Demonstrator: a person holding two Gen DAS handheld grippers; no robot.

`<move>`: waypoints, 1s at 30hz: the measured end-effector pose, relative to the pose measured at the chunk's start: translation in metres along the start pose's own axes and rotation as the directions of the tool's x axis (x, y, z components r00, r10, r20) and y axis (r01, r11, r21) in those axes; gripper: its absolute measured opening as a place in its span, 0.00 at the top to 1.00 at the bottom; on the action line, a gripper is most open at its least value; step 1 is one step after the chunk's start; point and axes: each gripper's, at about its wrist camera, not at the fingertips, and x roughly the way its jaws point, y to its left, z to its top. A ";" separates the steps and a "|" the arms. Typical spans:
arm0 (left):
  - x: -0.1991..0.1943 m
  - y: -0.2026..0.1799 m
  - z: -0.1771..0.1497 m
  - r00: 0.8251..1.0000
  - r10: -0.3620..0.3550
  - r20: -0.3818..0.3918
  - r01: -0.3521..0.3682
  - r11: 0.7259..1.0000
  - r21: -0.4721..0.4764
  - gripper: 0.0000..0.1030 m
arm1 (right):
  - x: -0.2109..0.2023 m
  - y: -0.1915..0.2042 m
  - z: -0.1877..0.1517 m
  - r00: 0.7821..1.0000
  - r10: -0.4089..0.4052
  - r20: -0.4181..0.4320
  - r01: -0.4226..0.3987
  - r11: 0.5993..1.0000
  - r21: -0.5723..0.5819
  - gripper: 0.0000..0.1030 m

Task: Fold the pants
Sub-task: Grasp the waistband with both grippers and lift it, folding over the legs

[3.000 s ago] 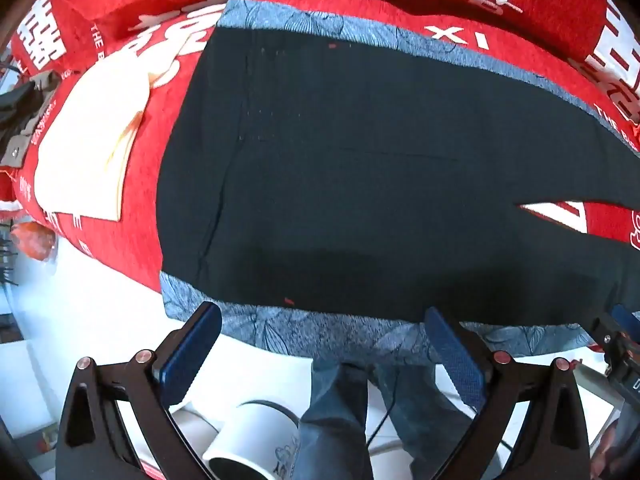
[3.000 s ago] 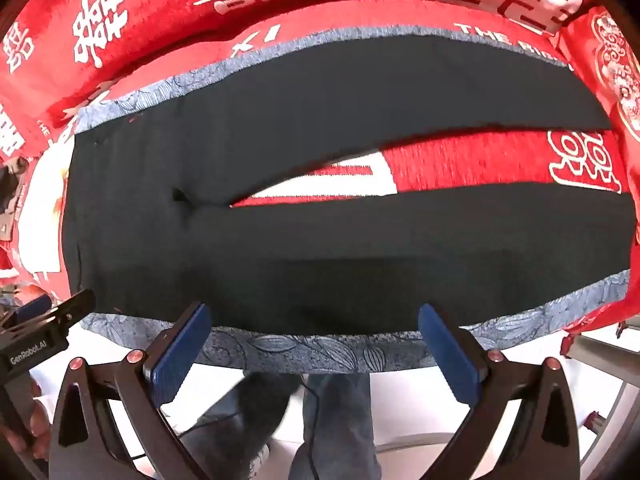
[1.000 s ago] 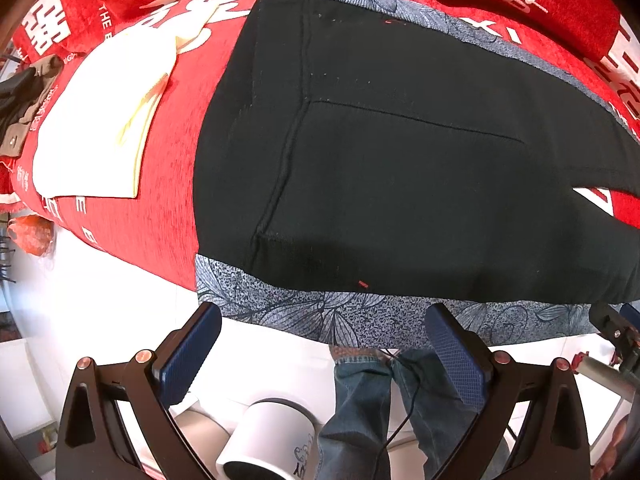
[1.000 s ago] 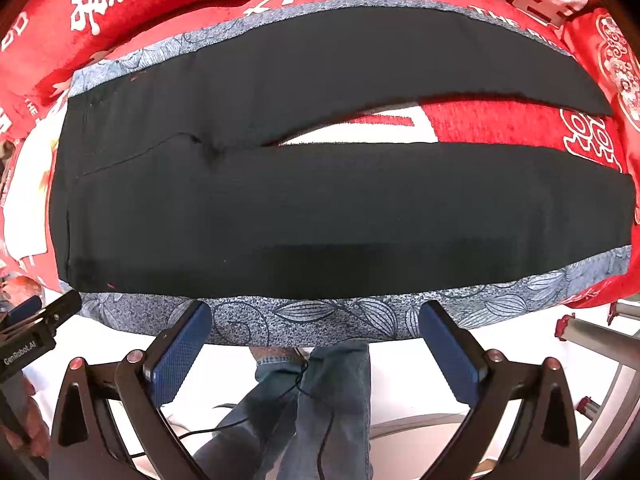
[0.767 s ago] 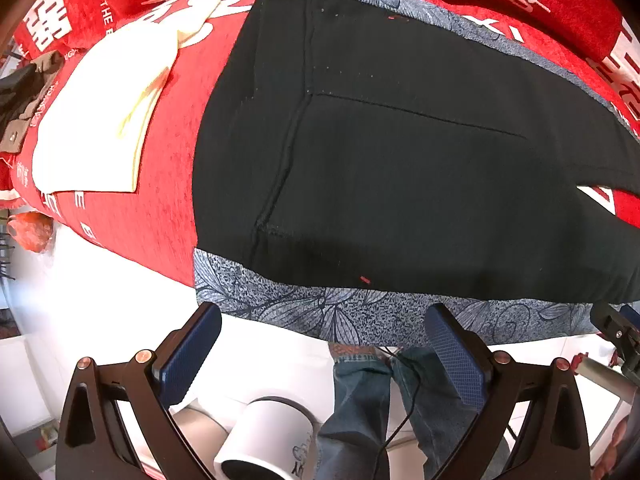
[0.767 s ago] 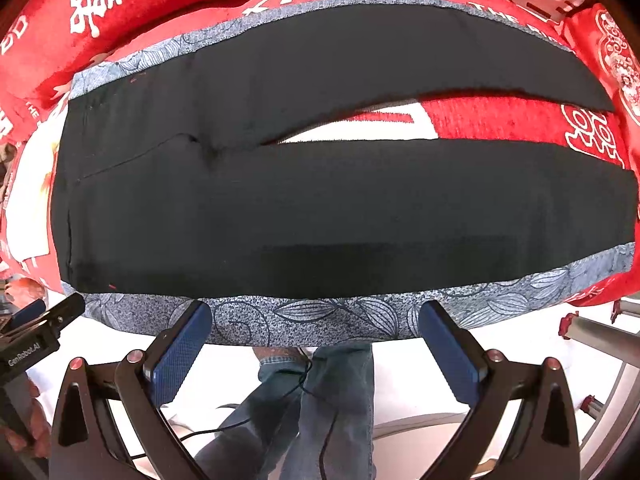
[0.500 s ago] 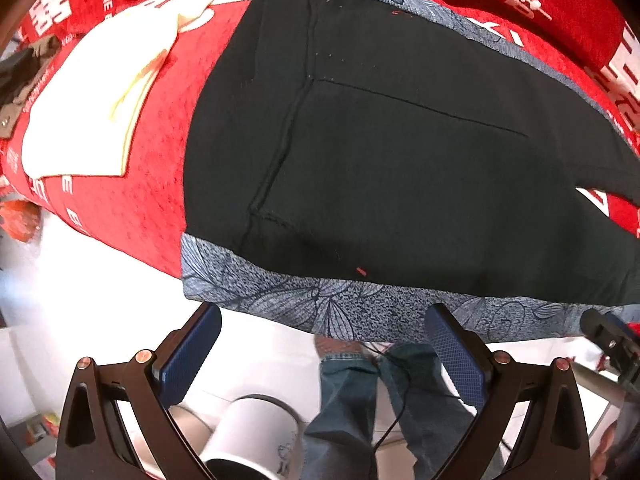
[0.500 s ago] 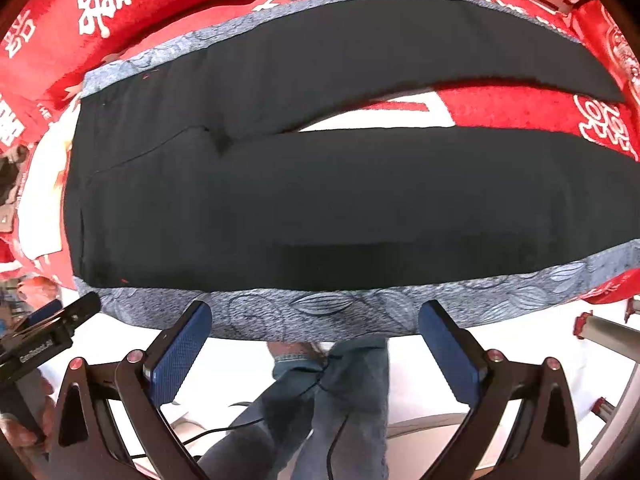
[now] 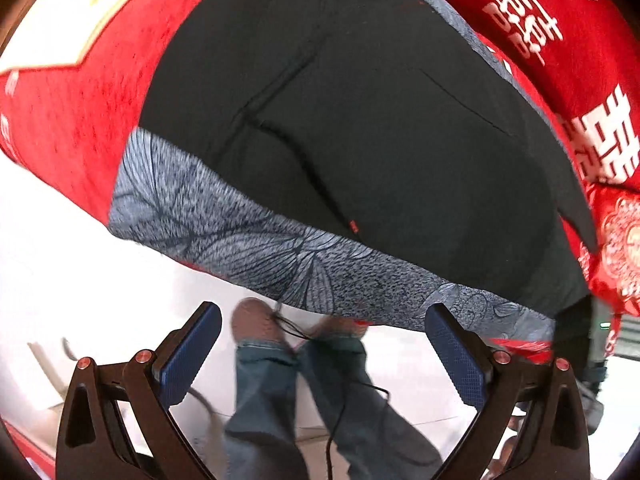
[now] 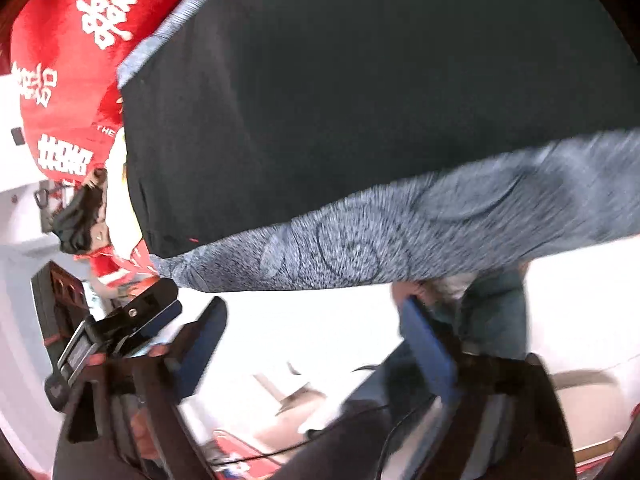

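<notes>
Black pants with grey leaf-print side stripe lie flat on the red cloth-covered table, both tongs open.

The black pants [image 9: 380, 128] are spread across the red tablecloth [image 9: 76, 120], their grey leaf-print stripe [image 9: 280, 256] running along the near table edge. The left tongs [image 9: 324, 344] hang gaping just off that edge, holding nothing. The right tongs [image 10: 316, 344], blurred, are spread wide below the stripe [image 10: 400, 240], also empty. Jeans-clad legs [image 9: 280, 400] show below.

red cloth [image 9: 568, 52]: white double-happiness signs, "DAY" | red cloth [image 10: 68, 92]: same signs, "THE"
</notes>
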 end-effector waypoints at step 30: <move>-0.007 -0.003 0.042 0.955 -0.293 0.046 0.292 0.956 0.019 0.63 | -0.013 -0.032 0.003 0.962 0.250 0.108 -0.256 0.966 0.048 0.55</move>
